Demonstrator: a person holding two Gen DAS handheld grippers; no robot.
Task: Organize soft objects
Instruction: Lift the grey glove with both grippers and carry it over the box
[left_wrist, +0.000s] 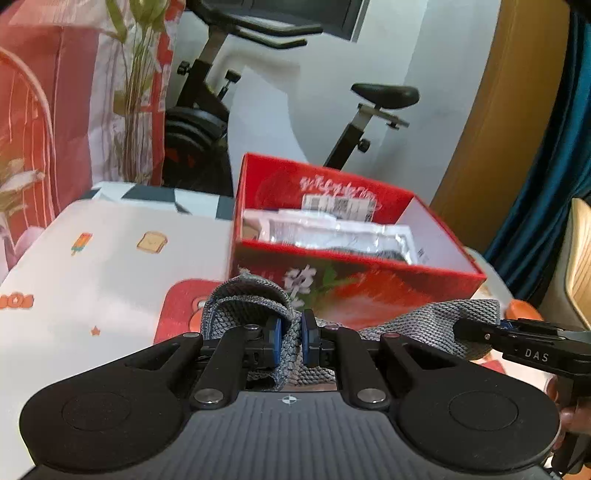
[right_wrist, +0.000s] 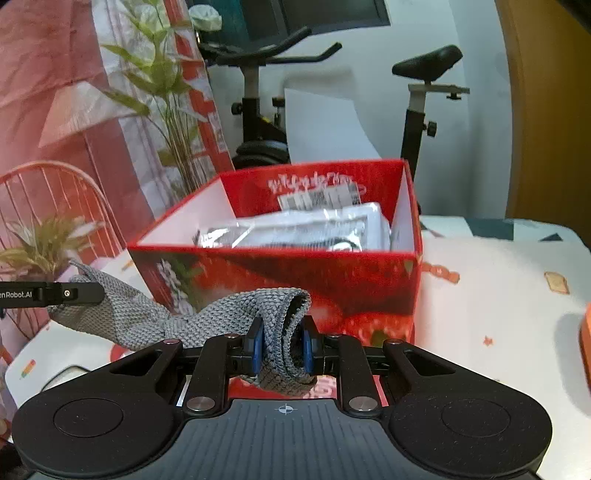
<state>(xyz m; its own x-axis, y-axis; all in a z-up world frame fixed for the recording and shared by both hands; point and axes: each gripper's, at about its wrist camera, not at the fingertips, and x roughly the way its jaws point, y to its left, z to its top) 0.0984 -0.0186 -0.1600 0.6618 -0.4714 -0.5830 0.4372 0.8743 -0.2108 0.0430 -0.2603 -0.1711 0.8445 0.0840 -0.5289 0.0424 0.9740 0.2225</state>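
A grey knitted cloth (left_wrist: 417, 321) hangs stretched between both grippers, lifted off the table in front of the red strawberry box (left_wrist: 369, 284). My left gripper (left_wrist: 290, 338) is shut on one bunched end of it. The other end of the grey knitted cloth (right_wrist: 207, 314) is pinched in my right gripper (right_wrist: 281, 343), which is also shut. In the left wrist view the right gripper (left_wrist: 476, 332) reaches in from the right edge. In the right wrist view the left gripper (right_wrist: 85, 293) shows at the left edge. The red strawberry box (right_wrist: 295, 280) is open on top and holds clear plastic packets (right_wrist: 314, 229).
The table (left_wrist: 103, 266) has a white cloth with small printed pictures. Behind it stand an exercise bike (left_wrist: 207, 110), a plant (right_wrist: 166, 92) and a red wire chair (right_wrist: 55, 206). An orange object (right_wrist: 585, 343) lies at the right edge. A hand (left_wrist: 569, 421) shows at the lower right.
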